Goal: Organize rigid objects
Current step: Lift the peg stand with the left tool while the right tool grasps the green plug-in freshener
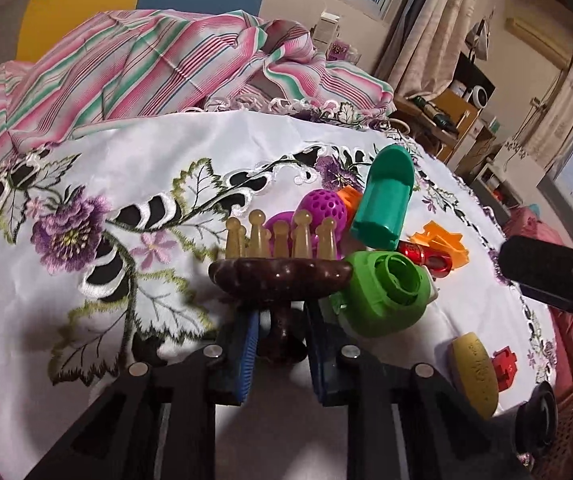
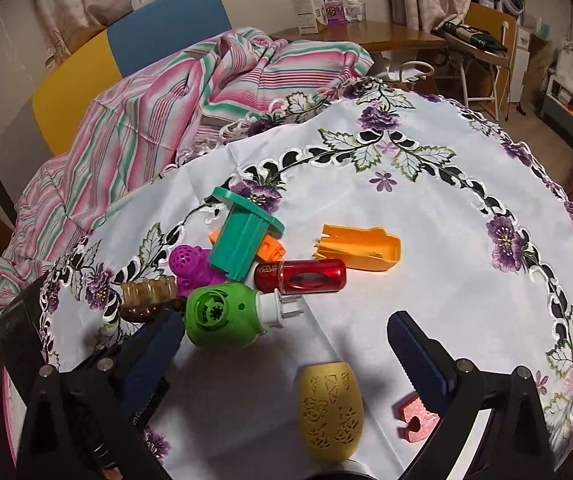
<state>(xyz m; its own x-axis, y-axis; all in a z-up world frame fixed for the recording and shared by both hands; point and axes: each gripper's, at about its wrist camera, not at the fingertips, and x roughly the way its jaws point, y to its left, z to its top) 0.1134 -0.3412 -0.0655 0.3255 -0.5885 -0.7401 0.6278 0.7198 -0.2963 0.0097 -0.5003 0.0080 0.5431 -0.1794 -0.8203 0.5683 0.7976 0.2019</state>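
My left gripper (image 1: 280, 328) is shut on the stem of a dark brown massager (image 1: 280, 276) with amber pegs, held beside the pile; it also shows in the right wrist view (image 2: 148, 298). The pile holds a green plug-in device (image 1: 386, 292) (image 2: 222, 310), a teal block (image 1: 384, 200) (image 2: 242, 240), a purple perforated toy (image 1: 320, 208) (image 2: 192, 262), a red bottle (image 1: 426, 256) (image 2: 300, 276) and an orange scoop (image 2: 360, 246). My right gripper (image 2: 282, 340) is open above the cloth, with a yellow egg-shaped piece (image 2: 330, 410) between its fingers.
A white embroidered tablecloth (image 2: 426, 208) covers the round table. A striped pink cloth (image 2: 190, 92) is bunched at the far side. A red clip (image 2: 414, 420) lies by my right finger. A wooden desk (image 2: 366, 36) with boxes stands behind.
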